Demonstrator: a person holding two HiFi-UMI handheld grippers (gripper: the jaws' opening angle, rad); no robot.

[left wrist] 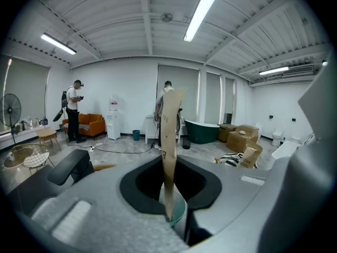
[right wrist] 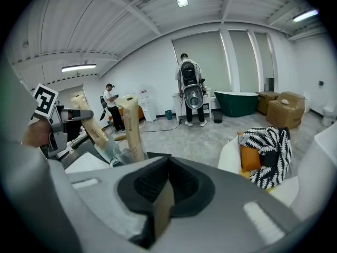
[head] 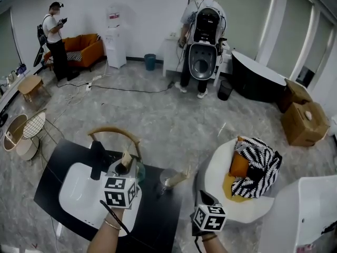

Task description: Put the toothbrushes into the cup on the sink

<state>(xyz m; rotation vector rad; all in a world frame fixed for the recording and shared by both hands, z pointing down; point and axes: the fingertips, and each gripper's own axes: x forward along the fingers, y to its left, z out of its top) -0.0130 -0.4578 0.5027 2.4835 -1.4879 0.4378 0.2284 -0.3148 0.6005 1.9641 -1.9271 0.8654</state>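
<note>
We think the green cup (left wrist: 179,211) could tip over. The toothbrush pack (left wrist: 169,141) is long and the cup looks light. If the pack leans hard on the rim when it is let go, the cup may fall, or the pack may flop out onto the table (head: 158,220). The left tongs (head: 124,170) are very close above the cup, so they could bump it too.

The left tongs are nipped narrow on the toothbrush pack, down near its low end. That end sits at the mouth of the green cup and looks just inside it. The cup stands at the edge of the white sink (head: 79,186), left of the middle in the head view.

The pack's long side runs up and down in the left gripper view, with the top leaning a little to the right. In the right gripper view the top leans to the upper left.

A second toothbrush pack (head: 178,178) already stands in the clear cup (head: 166,179) just beside it.

The right tongs (right wrist: 166,178) are pressed together, with a small brown bit between them that we cannot name
</note>
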